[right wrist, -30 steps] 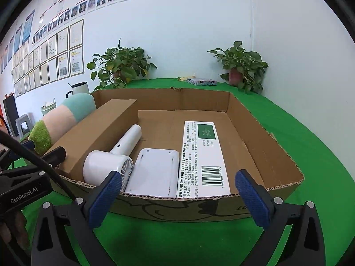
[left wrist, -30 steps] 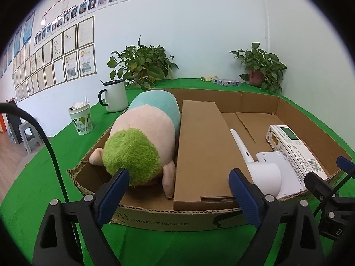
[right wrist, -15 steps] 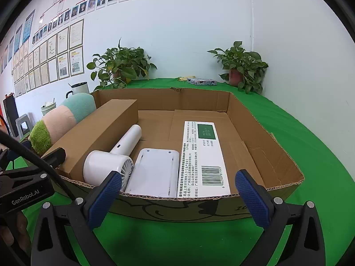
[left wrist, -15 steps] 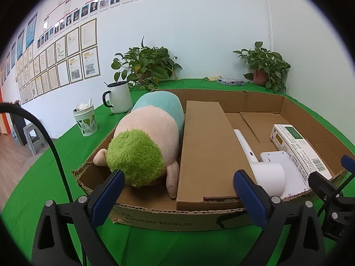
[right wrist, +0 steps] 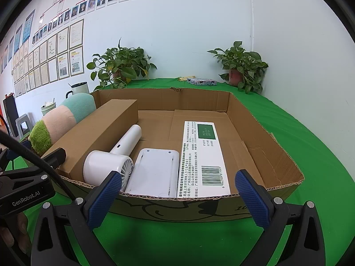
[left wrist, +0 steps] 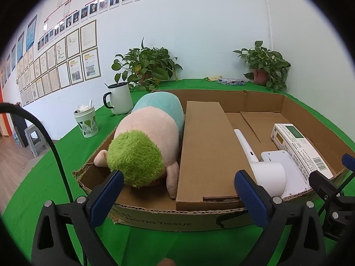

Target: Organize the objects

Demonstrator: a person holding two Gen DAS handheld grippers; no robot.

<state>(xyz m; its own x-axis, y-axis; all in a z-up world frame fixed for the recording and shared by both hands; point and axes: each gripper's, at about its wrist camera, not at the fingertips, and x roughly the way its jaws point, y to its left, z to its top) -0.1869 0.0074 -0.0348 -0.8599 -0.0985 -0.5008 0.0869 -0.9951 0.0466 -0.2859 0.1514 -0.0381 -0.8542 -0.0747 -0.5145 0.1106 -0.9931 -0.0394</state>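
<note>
While the left gripper (left wrist: pixel 178 194) hangs before the near wall of the open cardboard tray (left wrist: pixel 177 220), its blue fingers (left wrist: pixel 106 196) are opening wide, nothing between them. The right gripper (right wrist: pixel 177 196) sits just beside it, fingers (right wrist: pixel 249 197) spread far apart, also empty.

Tray rests on the green counter (right wrist: pixel 310 133). Contents, left to right: plush toy (left wrist: pixel 146 141) (green end toward the camera, teal end away) lying along the left wall; long brown carton (left wrist: pixel 206 146) touching the toy's side; white handheld fan (right wrist: pixel 111 161), head at the near wall, handle pointing back; flat white device (right wrist: pixel 155 170) beside the fan; white printed box (right wrist: pixel 203 157) with barcode, touching the device. Right part of the tray floor is bare cardboard.

Outside the tray, left: white mug (left wrist: pixel 118 98), paper cup (left wrist: pixel 86 122). Two potted plants (right wrist: pixel 121 66) stand at the back wall.
</note>
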